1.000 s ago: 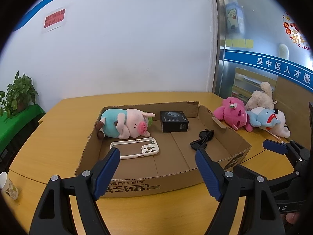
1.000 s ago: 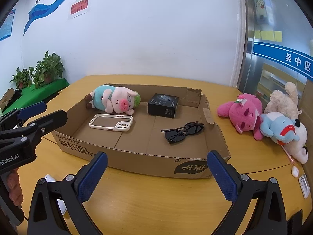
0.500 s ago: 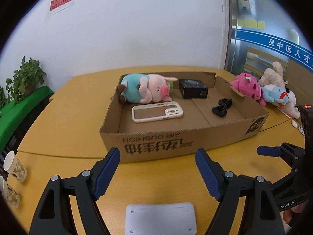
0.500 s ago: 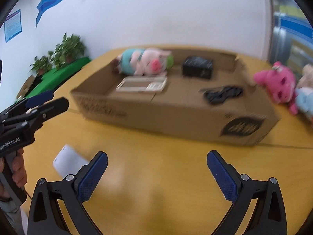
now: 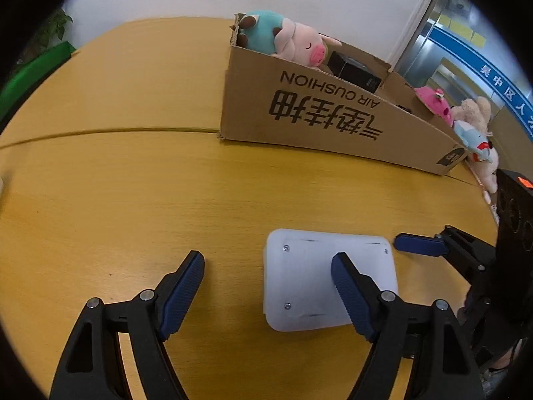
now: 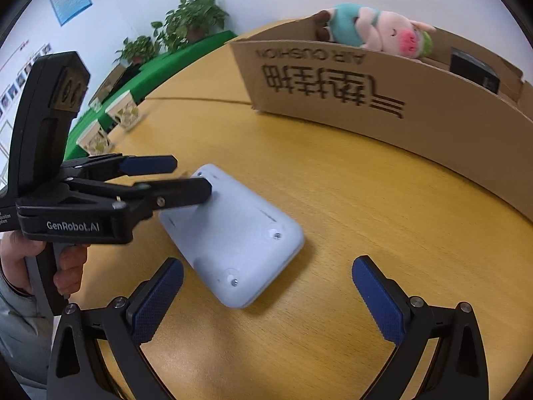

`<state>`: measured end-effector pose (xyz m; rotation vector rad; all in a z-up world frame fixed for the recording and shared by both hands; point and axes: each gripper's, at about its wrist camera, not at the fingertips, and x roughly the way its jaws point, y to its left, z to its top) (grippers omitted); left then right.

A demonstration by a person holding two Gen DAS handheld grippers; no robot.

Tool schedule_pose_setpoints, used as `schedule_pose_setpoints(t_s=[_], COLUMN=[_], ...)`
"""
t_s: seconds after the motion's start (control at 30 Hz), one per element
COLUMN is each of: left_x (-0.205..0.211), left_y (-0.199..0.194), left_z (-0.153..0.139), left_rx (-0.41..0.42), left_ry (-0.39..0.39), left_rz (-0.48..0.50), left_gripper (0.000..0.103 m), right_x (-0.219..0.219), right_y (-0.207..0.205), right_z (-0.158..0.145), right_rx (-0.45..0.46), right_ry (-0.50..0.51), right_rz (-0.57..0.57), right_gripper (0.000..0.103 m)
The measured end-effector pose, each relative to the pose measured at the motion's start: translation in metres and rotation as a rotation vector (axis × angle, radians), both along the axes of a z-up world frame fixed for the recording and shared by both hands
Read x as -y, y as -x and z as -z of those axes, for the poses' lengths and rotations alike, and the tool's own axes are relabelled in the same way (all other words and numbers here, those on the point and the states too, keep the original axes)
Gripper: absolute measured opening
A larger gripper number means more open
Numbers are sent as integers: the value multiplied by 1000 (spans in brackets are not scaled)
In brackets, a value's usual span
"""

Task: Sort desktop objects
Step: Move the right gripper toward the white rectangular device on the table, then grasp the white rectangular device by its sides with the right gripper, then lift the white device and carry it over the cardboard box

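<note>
White plastic plate (image 5: pixel 328 283), a flat rounded rectangle with small screws near its corners, lies on the yellow wooden table (image 5: pixel 133 200) in front of the cardboard box (image 5: pixel 319 116); in the left wrist view it sits at about 4 o'clock from centre. It looks stiff, light and smooth, so it may slide under the pads; being thin and flat on the table, it is probably best pinched across its short width at an edge. Left gripper (image 5: pixel 268 275) has its jaws apart, one finger over the plate, with nothing clamped. Right gripper (image 6: pixel 266 295) is likewise spread wide and empty, the plate at 11 o'clock from its fingertips. Legible writing: "AIR CUSHION" upside down on the box wall, above large Chinese characters; "GenRobot.AI" on the left gripper's body. A pig plush toy (image 6: pixel 383 30) and a black box (image 6: pixel 473 70) lie inside the box.
</note>
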<state>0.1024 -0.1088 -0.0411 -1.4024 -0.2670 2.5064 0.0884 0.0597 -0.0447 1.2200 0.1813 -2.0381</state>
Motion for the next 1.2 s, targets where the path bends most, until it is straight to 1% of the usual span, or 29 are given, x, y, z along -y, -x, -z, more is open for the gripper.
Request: schedule_pose_setpoints(t_s=[0.07, 0.13, 0.23, 0.3, 0.47, 0.57, 0.6, 0.63, 0.67, 0.7, 0.73, 0.87, 0.9, 0.93, 1.0, 1.07, 1.1, 1.2], left_x=[-3, -8, -18, -25, -50, -72, -80, -87, -92, -98, -99, -104, -105, -106, -107, -111, -115, -120], left_y=[-1, 0, 1, 0, -2, -6, -7, -7, -8, -8, -9, -9, -10, -10, -7, -2, 3, 20], left_z=[1, 2, 3, 3, 4, 4, 4, 4, 3, 2, 1, -5, -10, -17, -36, -55, -68, -97], left_rx=[4, 10, 13, 21, 33, 32, 32, 32, 26, 22, 20, 8, -10, -32, -84, -138, -179, -262], left_ry=[-27, -86, -97, -114, -134, -136, -138, -136, -124, -115, -112, -102, -97, -99, -116, -115, -115, -128], left_rz=[26, 65, 84, 88, 94, 125, 141, 151, 150, 149, 152, 150, 147, 146, 152, 165, 172, 188], left_gripper=[74, 59, 58, 55, 54, 53, 52, 52, 52, 52, 52, 48, 48, 48, 48, 48, 48, 48], right_x=[8, 11, 11, 4, -24, -40, -46, -50, -52, -55, -60, -71, -73, -75, -80, -89, -91, -100], right_y=[-3, -8, -9, -12, -13, -19, -22, -24, -27, -28, -28, -31, -31, -31, -28, -23, -20, -5], right_z=[1, 2, 3, 4, 5, 6, 5, 4, 2, 2, 2, 1, 0, -2, -12, -31, -40, -73], right_rx=[-23, -46, -63, -82, -111, -130, -137, -141, -144, -152, -144, -155, -155, -163, -192, -239, -258, -328], right_ry=[-22, -49, -76, -102, -150, -184, -187, -177, -170, -181, -168, -151, -138, -128, -102, -76, -75, -59], right_rz=[-13, -23, -30, -25, -3, -6, -10, -11, -15, -2, 17, 46, 56, 67, 102, 139, 148, 179], right_gripper=[103, 102, 102, 102, 101, 99, 93, 85, 81, 83, 83, 82, 81, 76, 71, 69, 68, 68])
